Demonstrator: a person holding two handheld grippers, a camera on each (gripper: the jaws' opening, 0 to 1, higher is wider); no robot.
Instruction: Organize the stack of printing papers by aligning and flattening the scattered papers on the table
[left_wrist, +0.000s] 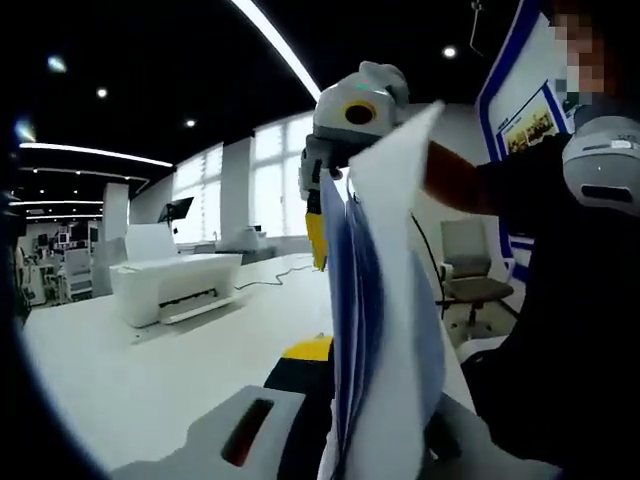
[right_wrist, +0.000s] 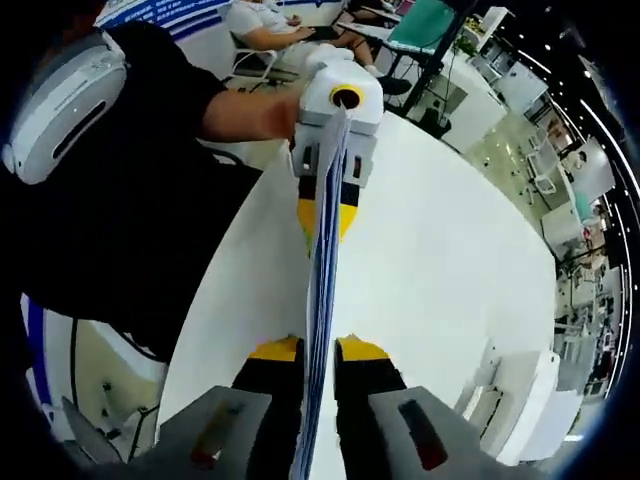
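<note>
Edgewise, thin limp paper sheets (right_wrist: 322, 290) between two yellow-tipped hand-held grippers.

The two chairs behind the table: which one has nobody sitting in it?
The brown-seated chair beside the blue wall panel stands empty; the other chair holds a seated person in white.

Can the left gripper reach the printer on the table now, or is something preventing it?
Probably not yet: the left gripper is shut on the paper stack, which the right gripper also clamps. The table toward the printer looks free.
</note>
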